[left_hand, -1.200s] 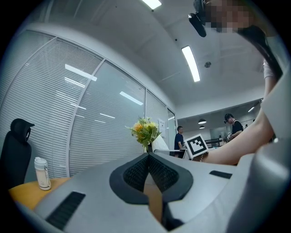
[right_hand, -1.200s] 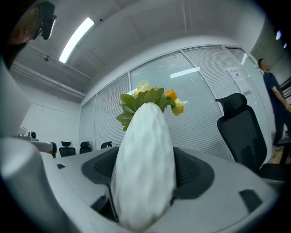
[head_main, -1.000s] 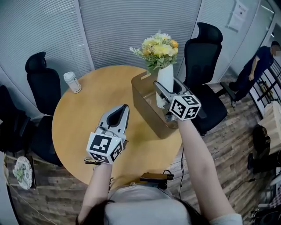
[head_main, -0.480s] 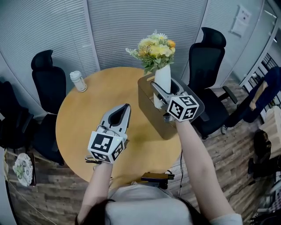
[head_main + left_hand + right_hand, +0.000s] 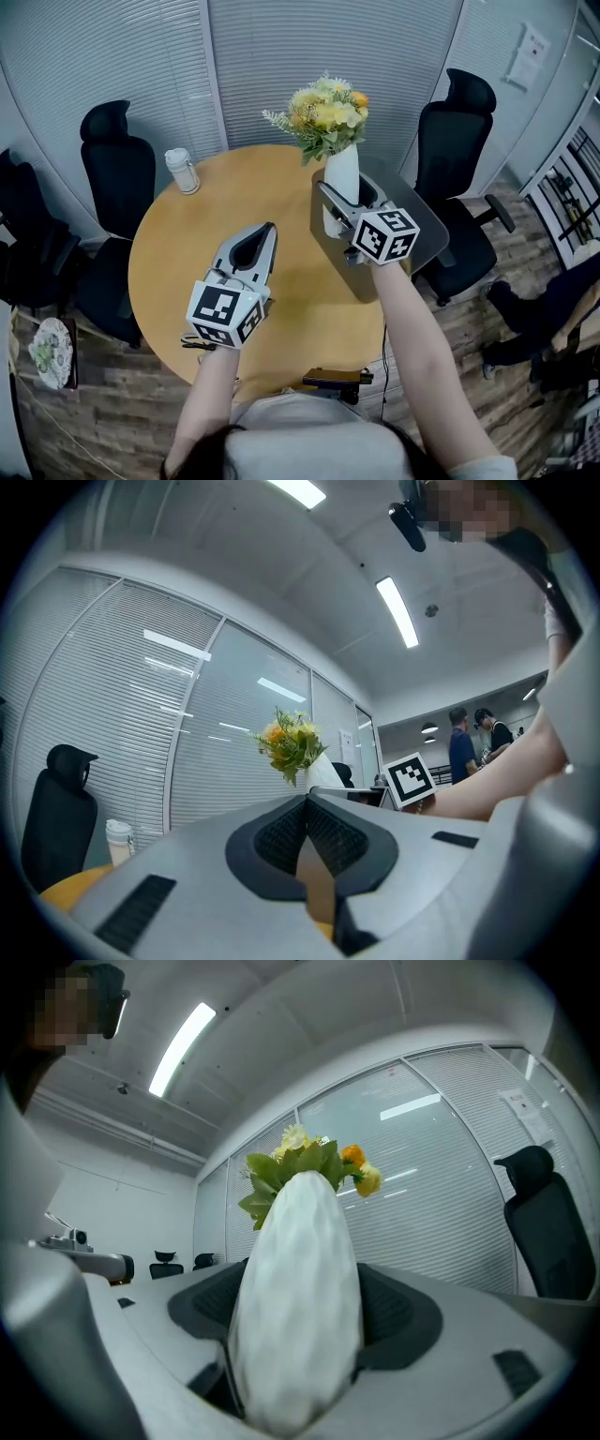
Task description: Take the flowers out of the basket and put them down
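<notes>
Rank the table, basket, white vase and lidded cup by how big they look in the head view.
1. table
2. basket
3. white vase, partly covered by the right gripper
4. lidded cup

The vase is held nearer the camera, so its lead over the cup is unsure.

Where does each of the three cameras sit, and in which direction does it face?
Head view: on the person's head, facing steeply down at the round wooden table, brown rectangular basket and both forearms.
Left gripper view: on the left gripper, level along its shut fingers toward window blinds; right forearm shows.
Right gripper view: on the right gripper, along fingers clamping the white textured vase.
Shared: all show the yellow flowers.
</notes>
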The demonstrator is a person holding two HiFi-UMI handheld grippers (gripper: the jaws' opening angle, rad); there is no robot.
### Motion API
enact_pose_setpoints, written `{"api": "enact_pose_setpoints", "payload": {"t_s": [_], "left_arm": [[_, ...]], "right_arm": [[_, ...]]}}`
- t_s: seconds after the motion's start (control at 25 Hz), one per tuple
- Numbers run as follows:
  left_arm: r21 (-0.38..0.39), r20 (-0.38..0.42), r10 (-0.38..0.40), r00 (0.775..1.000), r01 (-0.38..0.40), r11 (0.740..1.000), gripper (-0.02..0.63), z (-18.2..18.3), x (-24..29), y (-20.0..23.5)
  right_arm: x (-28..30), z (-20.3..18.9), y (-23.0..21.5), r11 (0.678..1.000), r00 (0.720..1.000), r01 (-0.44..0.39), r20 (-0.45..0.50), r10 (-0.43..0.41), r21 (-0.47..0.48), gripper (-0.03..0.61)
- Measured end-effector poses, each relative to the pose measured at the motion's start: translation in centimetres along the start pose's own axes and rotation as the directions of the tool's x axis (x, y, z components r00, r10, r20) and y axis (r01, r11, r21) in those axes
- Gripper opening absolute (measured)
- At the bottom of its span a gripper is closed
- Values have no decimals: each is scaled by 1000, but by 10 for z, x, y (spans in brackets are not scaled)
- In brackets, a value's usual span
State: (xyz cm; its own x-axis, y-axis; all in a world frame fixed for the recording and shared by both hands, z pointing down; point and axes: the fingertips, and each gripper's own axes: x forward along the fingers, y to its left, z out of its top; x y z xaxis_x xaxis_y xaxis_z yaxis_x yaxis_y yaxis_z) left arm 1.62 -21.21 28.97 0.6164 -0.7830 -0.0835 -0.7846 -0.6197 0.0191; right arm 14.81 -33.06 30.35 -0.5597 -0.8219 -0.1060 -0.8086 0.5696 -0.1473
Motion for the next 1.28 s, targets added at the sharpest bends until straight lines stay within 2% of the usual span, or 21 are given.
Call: {"api": "enact_pose_setpoints", "payload": {"t_s": [0.64,0.88,1.28], "left_arm": [[5,17,57,998,-57,998,5,13,-3,-5],[-30,33,57,998,-56,998,5,9,-27,48],[-59,46,27,999,-24,998,6,17,-34,61]], "right_arm": [[1,8,23,996,996,-87,35,86,26,374],[39,-14,64,994,994,-105,37,104,23,374],[49,-21,101,980,980,-188,80,183,64,374]]}}
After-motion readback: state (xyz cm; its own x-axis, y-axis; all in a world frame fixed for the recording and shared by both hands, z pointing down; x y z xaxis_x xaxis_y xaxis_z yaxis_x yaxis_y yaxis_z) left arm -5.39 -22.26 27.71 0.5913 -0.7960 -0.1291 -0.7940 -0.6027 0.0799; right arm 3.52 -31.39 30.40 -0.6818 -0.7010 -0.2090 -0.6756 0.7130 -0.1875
